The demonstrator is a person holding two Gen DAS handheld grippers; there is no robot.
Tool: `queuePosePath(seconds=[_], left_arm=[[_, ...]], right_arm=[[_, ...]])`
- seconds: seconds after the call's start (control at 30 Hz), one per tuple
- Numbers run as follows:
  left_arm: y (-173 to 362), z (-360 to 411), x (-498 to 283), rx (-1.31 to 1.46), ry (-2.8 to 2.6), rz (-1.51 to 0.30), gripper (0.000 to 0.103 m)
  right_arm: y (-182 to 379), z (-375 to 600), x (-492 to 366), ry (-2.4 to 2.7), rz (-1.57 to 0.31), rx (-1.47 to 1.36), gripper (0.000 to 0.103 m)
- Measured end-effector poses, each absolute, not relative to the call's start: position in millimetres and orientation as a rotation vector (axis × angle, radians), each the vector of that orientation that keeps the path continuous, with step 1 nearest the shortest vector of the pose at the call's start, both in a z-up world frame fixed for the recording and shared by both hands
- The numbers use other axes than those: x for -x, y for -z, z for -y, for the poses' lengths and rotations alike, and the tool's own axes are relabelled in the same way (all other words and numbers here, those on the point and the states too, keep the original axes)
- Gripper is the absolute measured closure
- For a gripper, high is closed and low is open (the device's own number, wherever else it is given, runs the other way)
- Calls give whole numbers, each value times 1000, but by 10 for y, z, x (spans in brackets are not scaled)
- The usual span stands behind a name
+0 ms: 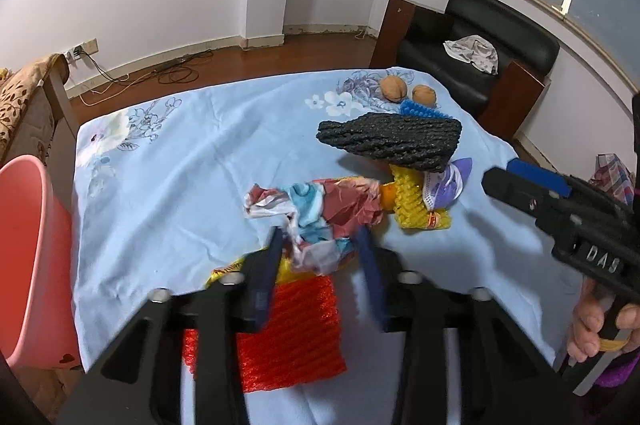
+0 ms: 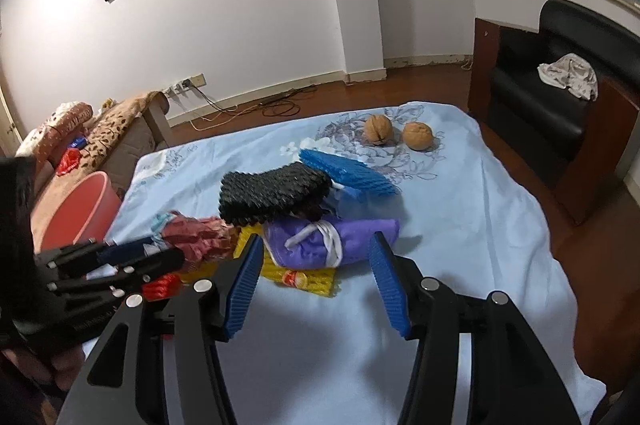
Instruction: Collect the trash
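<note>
1. My left gripper [image 1: 320,245] has its jaws part spread around the crumpled wrapper [image 1: 316,213]; I cannot tell whether the pads press it. Only the left view shows the red net [image 1: 288,329] under it.
2. My right gripper [image 2: 316,265] has its jaws spread wide, just short of the purple bag [image 2: 332,239]. Only the right view shows the blue net [image 2: 344,173] whole.
3. Black net [image 1: 392,141] tops the pile; two walnuts [image 2: 396,133] beyond, pink bin [image 1: 28,257] beside the table.
4. "DAS" reads on the right gripper.

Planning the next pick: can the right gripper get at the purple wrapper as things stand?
Probably yes. The right gripper is open and aimed at the purple wrapper, with bare cloth in between. The black foam net overlaps only its far edge.
</note>
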State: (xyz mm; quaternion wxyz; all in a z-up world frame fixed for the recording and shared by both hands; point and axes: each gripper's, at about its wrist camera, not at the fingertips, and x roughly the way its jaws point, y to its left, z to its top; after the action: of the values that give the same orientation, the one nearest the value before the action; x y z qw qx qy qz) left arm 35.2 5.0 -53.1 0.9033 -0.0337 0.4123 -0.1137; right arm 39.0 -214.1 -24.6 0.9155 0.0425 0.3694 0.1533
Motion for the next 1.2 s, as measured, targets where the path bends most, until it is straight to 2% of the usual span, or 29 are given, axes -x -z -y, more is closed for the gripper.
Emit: queuePosePath(seconds=[0.23, 0.5, 0.6, 0.63, 0.67, 0.7, 1.2], left_arm=[[499, -66, -296, 99, 226, -834, 91], [425, -74, -183, 110, 238, -806, 92], [397, -88, -145, 117, 248, -800, 92], [384, -94, -128, 119, 251, -796, 92], [376, -96, -119, 121, 253, -794, 92], [365, -99, -109, 122, 254, -791, 92], [148, -195, 63, 160, 236, -726, 92]], right_arm=[[216, 2146, -655, -357, -801, -210, 49], [316, 2122, -927, -354, -871, -295, 52], [364, 2091, -989, -363, -898, -318, 67], [377, 2084, -995, -364, -903, -325, 75], [389, 2074, -1002, -365, -909, -330, 88], [396, 2070, -1001, -363, -911, -330, 91], [16, 2095, -605, -346, -761, -259, 93]])
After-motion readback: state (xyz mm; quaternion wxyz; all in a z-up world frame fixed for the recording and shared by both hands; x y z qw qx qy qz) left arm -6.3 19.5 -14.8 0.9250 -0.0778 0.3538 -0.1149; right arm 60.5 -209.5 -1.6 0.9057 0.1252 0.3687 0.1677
